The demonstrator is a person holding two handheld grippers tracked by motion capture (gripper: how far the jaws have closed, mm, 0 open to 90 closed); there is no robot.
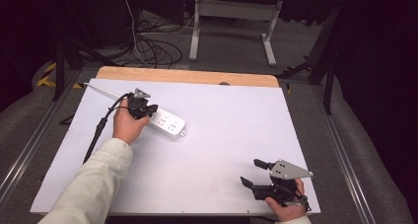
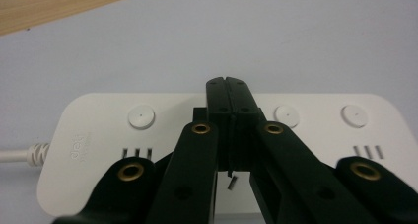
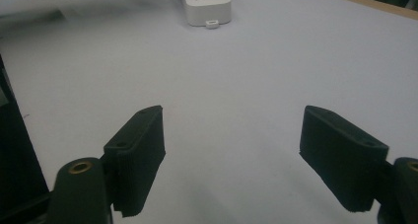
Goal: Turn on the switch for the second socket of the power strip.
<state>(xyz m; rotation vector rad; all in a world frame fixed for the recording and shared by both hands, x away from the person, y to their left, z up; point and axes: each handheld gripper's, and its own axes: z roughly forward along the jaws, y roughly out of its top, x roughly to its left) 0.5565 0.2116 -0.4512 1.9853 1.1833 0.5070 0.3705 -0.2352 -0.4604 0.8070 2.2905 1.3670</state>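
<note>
There is one white power strip [image 1: 166,124] lying on the white table [image 1: 222,135], toward its far left part, and there are two grippers. The left gripper [image 2: 227,86] sits right over the strip with its two black jaws pressed together and nothing between them, and it hides the middle of the strip, so I can count only three round buttons [image 2: 141,116]. The right gripper [image 3: 236,155] rests near the front edge of the table, well apart from the strip, with its jaws wide open and nothing in them.
</note>
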